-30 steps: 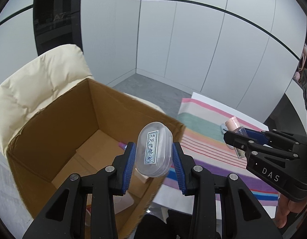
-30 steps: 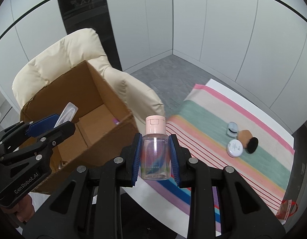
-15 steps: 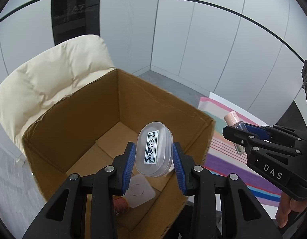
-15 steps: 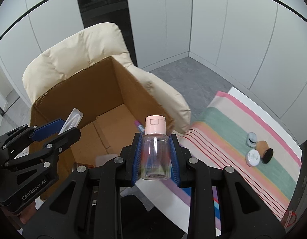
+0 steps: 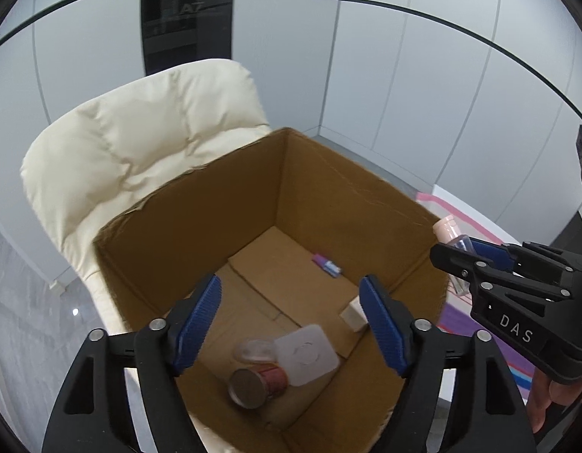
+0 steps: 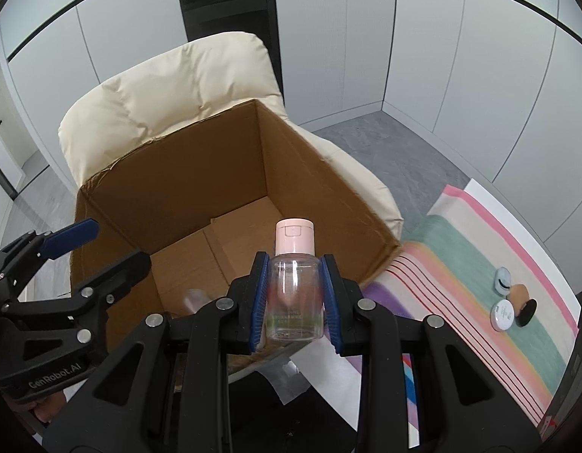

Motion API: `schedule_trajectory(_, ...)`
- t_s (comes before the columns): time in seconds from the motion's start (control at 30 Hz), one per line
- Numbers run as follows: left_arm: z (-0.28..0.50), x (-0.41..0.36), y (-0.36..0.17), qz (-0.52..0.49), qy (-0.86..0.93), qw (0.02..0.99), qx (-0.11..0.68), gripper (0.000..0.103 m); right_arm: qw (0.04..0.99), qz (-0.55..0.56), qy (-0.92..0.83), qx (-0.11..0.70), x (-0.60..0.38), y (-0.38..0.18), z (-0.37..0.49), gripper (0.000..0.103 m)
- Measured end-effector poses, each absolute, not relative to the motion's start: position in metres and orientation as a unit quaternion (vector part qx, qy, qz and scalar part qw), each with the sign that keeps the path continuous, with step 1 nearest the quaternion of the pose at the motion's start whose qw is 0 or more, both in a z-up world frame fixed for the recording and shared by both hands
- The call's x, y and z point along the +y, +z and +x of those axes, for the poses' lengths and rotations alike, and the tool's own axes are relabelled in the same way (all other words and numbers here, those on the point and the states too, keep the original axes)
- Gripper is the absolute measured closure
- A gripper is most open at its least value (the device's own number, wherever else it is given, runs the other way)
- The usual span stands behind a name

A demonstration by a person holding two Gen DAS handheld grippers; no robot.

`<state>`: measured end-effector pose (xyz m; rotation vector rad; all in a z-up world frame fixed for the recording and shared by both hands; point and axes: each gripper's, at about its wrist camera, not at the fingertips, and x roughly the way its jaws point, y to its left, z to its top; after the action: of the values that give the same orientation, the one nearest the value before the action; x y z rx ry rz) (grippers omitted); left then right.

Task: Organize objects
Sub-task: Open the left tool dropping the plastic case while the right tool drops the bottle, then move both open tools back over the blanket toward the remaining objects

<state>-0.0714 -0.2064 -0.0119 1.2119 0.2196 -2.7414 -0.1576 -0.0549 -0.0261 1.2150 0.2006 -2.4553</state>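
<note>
White wall panels and a grey floor close the room behind us, with a cream padded chair point(image 5: 139, 143) against them. On the chair sits an open cardboard box point(image 5: 200, 211).

Our left claw point(image 5: 291, 317) hangs over the box with its blue pads wide apart; its jaws have just been opening, and nothing lies between them now. Below and ahead of it, on the box floor, we see a small clear oval case point(image 5: 255, 349), a red-sided can point(image 5: 253, 381) on its side, and a frosted square lid point(image 5: 306, 353) touching both. Further ahead of the claw lies a small purple tube point(image 5: 326, 264), and near its right pad a pale block point(image 5: 353, 315) rests by the box wall.

Our right claw point(image 6: 294, 294) is narrow, clamped on a clear bottle point(image 6: 294, 302) with a pink cap point(image 6: 294, 236), held upright just above the near right rim of the box.

To the right of that claw stretches a striped cloth point(image 6: 460, 256) on the desk point(image 6: 525, 226). Well apart from the claw, toward the cloth's far right end, sit a pale blue jar point(image 6: 503, 280), a white round jar point(image 6: 502, 315), and a brown and black puff point(image 6: 523, 302) between and beside them.
</note>
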Motion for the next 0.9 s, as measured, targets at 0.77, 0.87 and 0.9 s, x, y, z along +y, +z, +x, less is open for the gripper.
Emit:
schedule_trajectory(0.77, -0.063, -0.244, -0.019, 0.411, -0.898, 0.133, 0.083, 0.000, 0.200, 0.437, -0.873, 0.083, -0.089, -0.039, -0.168, 0.037)
schedule_trajectory(0.87, -0.066, -0.240, -0.021, 0.412, -0.898, 0.131, 0.081, 0.000, 0.196, 0.428, -0.878, 0.081, -0.085, -0.033, -0.168, 0.026)
schedule_trajectory(0.9, -0.067, -0.240, -0.021, 0.412, -0.898, 0.131, 0.081, 0.000, 0.194, 0.426, -0.880, 0.081, -0.084, -0.033, -0.168, 0.023)
